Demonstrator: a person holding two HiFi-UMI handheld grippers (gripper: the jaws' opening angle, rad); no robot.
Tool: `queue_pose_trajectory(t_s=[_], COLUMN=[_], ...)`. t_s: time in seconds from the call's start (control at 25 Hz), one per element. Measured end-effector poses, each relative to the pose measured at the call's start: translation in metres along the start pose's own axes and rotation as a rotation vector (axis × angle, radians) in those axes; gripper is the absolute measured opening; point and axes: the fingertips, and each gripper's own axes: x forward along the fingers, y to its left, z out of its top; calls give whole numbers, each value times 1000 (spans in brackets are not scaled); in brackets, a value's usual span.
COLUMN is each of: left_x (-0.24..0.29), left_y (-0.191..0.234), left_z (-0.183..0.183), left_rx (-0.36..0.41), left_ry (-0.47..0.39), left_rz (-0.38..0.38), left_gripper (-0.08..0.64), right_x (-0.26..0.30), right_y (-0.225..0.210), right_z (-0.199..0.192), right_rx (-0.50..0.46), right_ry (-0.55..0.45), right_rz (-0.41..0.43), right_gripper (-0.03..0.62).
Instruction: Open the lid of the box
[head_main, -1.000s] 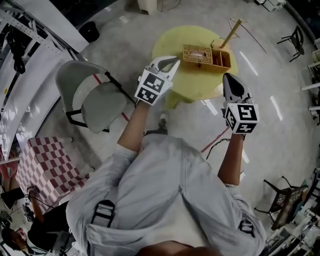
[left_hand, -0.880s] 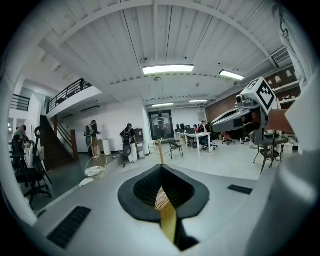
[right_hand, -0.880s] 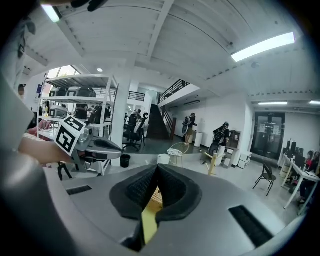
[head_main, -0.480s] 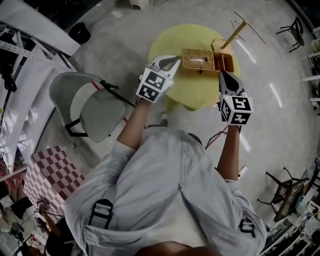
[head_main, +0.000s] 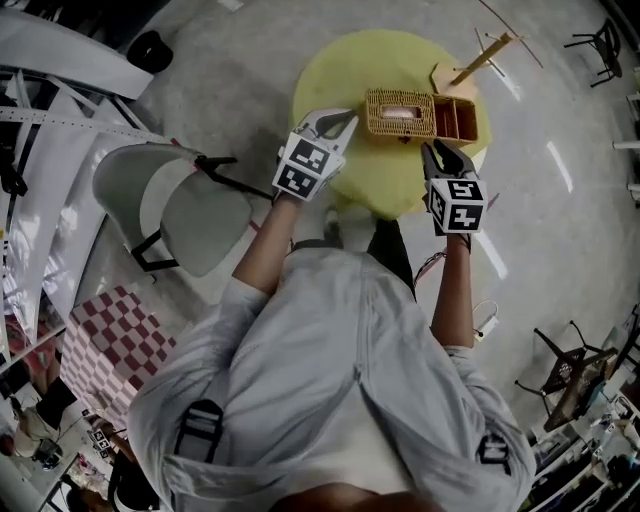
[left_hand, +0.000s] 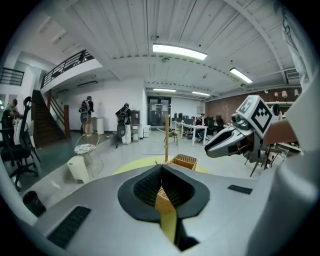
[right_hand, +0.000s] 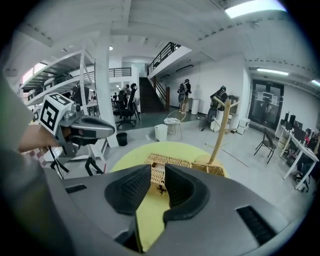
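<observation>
A wicker box with its flat woven lid down sits on the round yellow table. An open wicker compartment joins its right end. My left gripper is shut and hovers over the table's left part, tips a short way left of the box. My right gripper is slightly open, just in front of the box's right end and apart from it. In the right gripper view, the box shows through the gap of that gripper. In the left gripper view, the box lies beyond that gripper.
A wooden stick leans out of the open compartment. A grey chair stands left of the table. A red checkered cloth lies at lower left. A dark folding stand stands at lower right.
My right gripper has moved left and forward, from beside the table to just in front of the box. The left gripper has stayed near the box's left side.
</observation>
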Motion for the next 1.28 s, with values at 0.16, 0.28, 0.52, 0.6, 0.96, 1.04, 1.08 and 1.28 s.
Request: queue_pose_trajectory(t_s=[0.16, 0.28, 0.52, 0.6, 0.96, 1.04, 1.08, 1.28], left_x=[11, 18, 24, 25, 27, 28, 28, 24], left_y=[6, 10, 8, 6, 9, 8, 8, 11], left_z=[-20, -36, -66, -77, -112, -115, -116, -122], left_rx=[-23, -54, -84, -89, -130, -132, -134, -148], left_ry=[25, 51, 93, 104, 155, 158, 160, 170], left_rz=[20, 31, 33, 30, 39, 39, 40, 46], left_gripper=[29, 29, 29, 29, 29, 29, 29, 29], right_x=[31, 52, 86, 95, 127, 131, 131, 135], right_y=[-6, -8, -8, -6, -5, -4, -4, -4], right_z=[-32, -51, -81, -92, -116, -116, -116, -115], right_rx=[8, 16, -11, 0, -42, -58, -65, -52], right_ry=[69, 107, 172, 191, 223, 223, 224, 223], right_rz=[17, 28, 18, 15, -16, -15, -17, -40], right_gripper=[110, 112, 117, 117, 117, 115, 112, 52])
